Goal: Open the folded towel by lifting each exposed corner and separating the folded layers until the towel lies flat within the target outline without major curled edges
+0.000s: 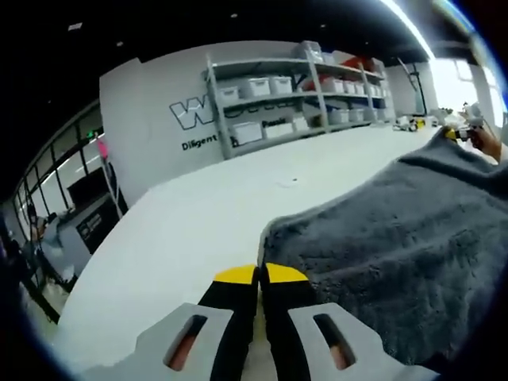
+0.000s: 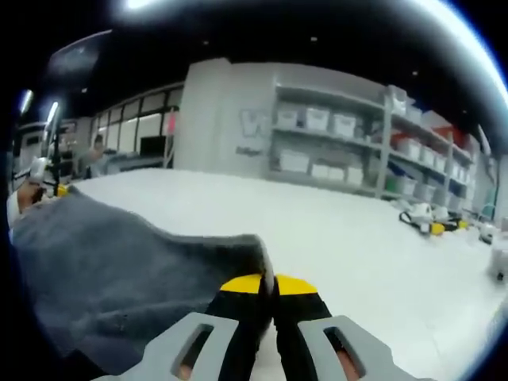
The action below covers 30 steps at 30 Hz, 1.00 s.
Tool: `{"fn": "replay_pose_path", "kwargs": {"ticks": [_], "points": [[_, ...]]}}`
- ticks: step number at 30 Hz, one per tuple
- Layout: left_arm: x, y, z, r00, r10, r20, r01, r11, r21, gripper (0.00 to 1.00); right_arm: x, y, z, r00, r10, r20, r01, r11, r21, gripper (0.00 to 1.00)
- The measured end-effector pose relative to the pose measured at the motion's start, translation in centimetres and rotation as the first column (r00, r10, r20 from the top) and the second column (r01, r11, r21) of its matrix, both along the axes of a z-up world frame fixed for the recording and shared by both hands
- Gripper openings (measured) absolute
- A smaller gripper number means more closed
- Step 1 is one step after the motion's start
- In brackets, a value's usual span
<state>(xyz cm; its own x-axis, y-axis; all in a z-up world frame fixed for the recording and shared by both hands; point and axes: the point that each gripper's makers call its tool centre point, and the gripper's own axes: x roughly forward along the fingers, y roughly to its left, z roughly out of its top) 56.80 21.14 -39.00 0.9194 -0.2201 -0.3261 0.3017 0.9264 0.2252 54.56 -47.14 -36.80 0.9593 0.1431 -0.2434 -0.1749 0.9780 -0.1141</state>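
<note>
left claw [image 1: 261,274] pinching fuzzy grey towel [image 1: 397,246] corner | right claw [image 2: 267,283] pinching opposite corner | cloth stretches between them over white tabletop [image 1: 198,214]

A wide white tabletop [image 1: 198,214] is seen, stretching toward distant shelving. A dark grey towel [image 1: 397,238] is spread over part of it, one corner raised off the surface. Near the far edge, small yellow-and-black tools with cables [image 2: 432,222] are laid on the tabletop.
</note>
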Motion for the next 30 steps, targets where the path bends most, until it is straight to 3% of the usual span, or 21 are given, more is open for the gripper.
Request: {"fn": "replay_pose_path", "kwargs": {"ticks": [5,11,21,25,28,30], "points": [[-0.3,1.3,-0.2,1.0,-0.002,-0.004,0.002,1.0,0.021,0.02,0.0,-0.2,-0.3,1.0,-0.009,-0.013,0.009,1.0,-0.006,0.0],[-0.8,2.2,-0.1,1.0,0.016,-0.005,-0.016,0.999,-0.039,0.02,0.1,-0.1,-0.4,1.0,0.0,-0.013,0.0,1.0,-0.008,0.0],[-1.1,4.0,0.6,0.999,0.039,0.011,-0.038,0.997,-0.069,0.02,-0.2,0.6,-0.2,1.0,0.019,-0.004,-0.019,0.999,-0.027,0.0],[-1.9,4.7,1.5,0.999,0.039,0.024,-0.035,0.986,-0.161,0.02,-0.9,0.3,0.5,1.0,0.017,0.02,-0.016,1.0,-0.021,0.0],[-2.5,5.2,2.4,0.998,0.045,0.049,-0.036,0.984,-0.174,0.02,-1.6,0.9,1.7,0.997,0.04,0.06,-0.044,0.997,0.069,0.0],[-2.8,5.2,2.7,0.997,0.045,0.057,-0.035,0.983,-0.178,0.01,-1.8,1.0,2.2,0.995,0.045,0.084,-0.049,0.998,0.048,0.0]]}}
